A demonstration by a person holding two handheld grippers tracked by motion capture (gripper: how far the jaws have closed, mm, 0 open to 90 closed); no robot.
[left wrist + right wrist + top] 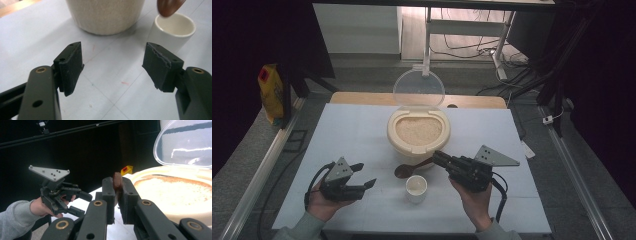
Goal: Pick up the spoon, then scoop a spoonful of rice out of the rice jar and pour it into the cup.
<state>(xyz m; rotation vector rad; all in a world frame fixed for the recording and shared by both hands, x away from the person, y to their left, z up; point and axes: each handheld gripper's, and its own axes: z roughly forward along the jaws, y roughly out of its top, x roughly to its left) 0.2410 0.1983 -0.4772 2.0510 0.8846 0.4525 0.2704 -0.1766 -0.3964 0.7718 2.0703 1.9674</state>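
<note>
1. From the high view, you are clamping a brown wooden spoon (408, 169) in your right gripper (438, 158), its bowl hanging just above the small white cup (416, 187), near the open rice container (418, 131).
2. In the left gripper view, your left gripper (113, 65) is standing open and empty over the white table (37, 35), the cup far right.
3. In the right gripper view, your jaws are pinching the spoon handle.

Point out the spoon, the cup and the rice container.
spoon (402, 171): high view, on its brown bowl, beside the cup.
cup (416, 185): high view, on its white inside.
rice container (393, 136): high view, on the cream rim at the left of the rice.
</note>
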